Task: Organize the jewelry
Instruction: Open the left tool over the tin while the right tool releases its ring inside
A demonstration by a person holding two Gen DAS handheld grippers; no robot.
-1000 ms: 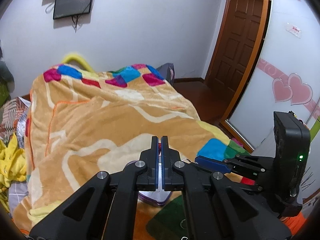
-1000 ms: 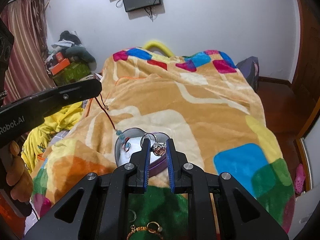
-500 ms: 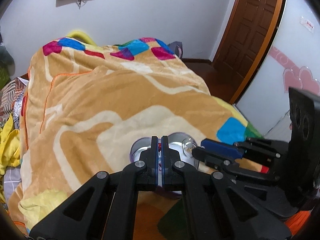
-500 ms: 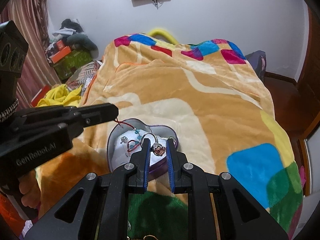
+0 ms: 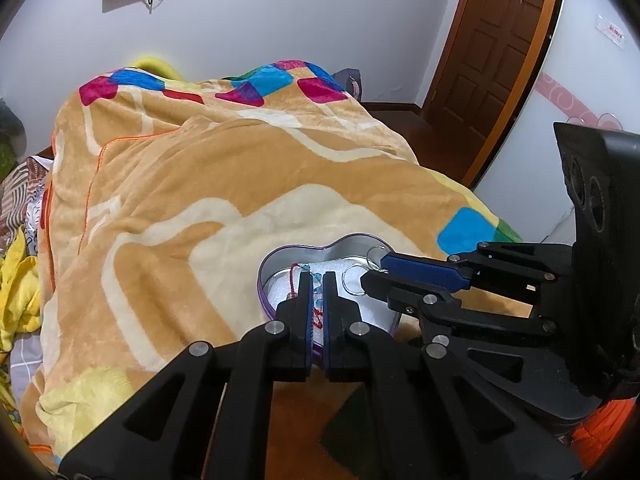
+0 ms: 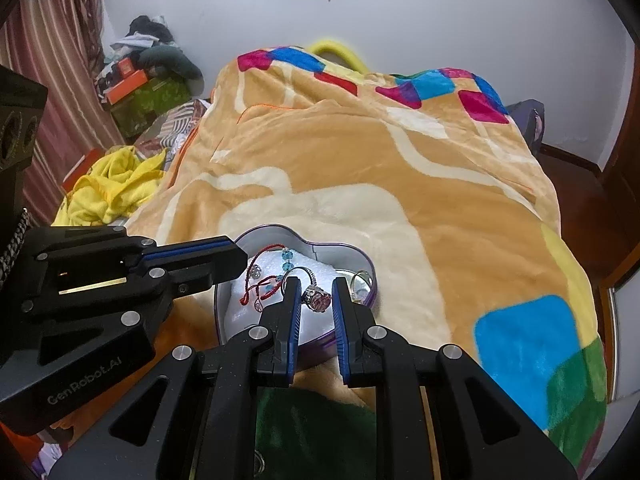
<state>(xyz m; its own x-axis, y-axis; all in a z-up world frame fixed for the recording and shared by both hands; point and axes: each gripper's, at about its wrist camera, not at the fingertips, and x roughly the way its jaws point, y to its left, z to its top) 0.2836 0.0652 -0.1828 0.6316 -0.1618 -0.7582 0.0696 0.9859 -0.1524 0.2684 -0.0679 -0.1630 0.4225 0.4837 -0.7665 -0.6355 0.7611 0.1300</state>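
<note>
A heart-shaped purple tin (image 6: 362,258) (image 5: 304,249) with white padding sits on the blanket. A red cord bracelet with blue beads (image 6: 269,285) (image 5: 295,278) lies inside it. My left gripper (image 5: 317,280) hangs over the tin, jaws slightly apart, the cord showing between them. My right gripper (image 6: 315,288) holds a silver ring with a pink stone (image 6: 317,298) over the tin's padding. Another silver ring (image 6: 362,278) lies in the tin's right lobe.
An orange patterned blanket (image 6: 400,168) covers the bed. A green patch of blanket (image 6: 320,428) lies under my right gripper. Yellow cloth (image 6: 112,186) and boxes (image 6: 132,80) lie at the left. A wooden door (image 5: 492,48) stands at the right.
Both grippers came down and forward over the tin. The left jaws have parted slightly and the bracelet now lies on the padding. The right still holds the ring.
</note>
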